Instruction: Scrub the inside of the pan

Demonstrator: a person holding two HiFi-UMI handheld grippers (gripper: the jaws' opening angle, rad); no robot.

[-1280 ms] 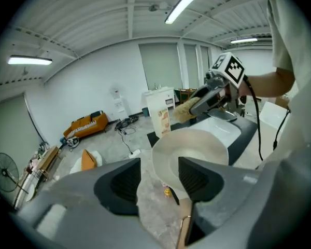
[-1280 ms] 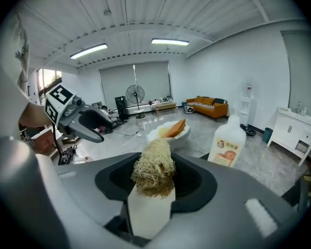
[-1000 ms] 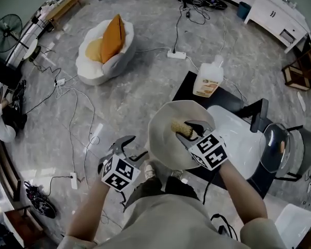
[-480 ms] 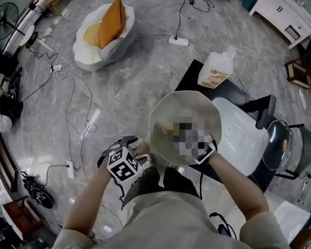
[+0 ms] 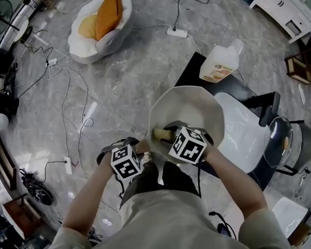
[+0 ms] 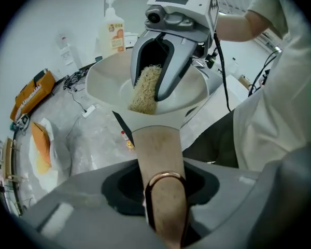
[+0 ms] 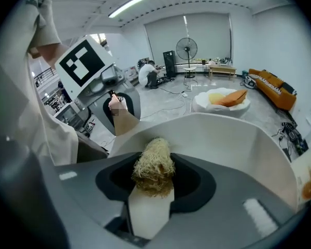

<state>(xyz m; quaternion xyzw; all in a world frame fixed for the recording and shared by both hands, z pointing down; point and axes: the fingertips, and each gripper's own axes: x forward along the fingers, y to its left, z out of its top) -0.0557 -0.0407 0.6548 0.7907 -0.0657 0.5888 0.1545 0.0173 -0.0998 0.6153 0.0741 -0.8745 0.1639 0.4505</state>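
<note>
A cream pan (image 5: 189, 105) with a wooden handle (image 6: 158, 154) sits in front of me. My left gripper (image 5: 138, 149) is shut on that handle at its copper ring (image 6: 165, 178); its jaws have just been closing, with the handle between them. My right gripper (image 5: 168, 135) is inside the pan, shut on a straw-coloured fibre scrubber (image 5: 162, 134). The scrubber rests against the pan's near inner wall. In the left gripper view the right gripper (image 6: 163, 95) points down into the bowl with the scrubber (image 6: 144, 90). The right gripper view has the scrubber (image 7: 154, 165) between its jaws and the pan wall (image 7: 238, 139) beyond.
A detergent bottle (image 5: 220, 62) stands on a black table (image 5: 194, 69) behind the pan. A white basin (image 5: 246, 134) and a glass lid (image 5: 280, 141) lie to the right. Cables, a power strip (image 5: 176, 33) and a beanbag (image 5: 101, 22) are on the floor at left.
Both grippers have come down. The left one moved right from beside the pan onto its handle and closed. The right one slid the scrubber toward the pan's near left wall.
</note>
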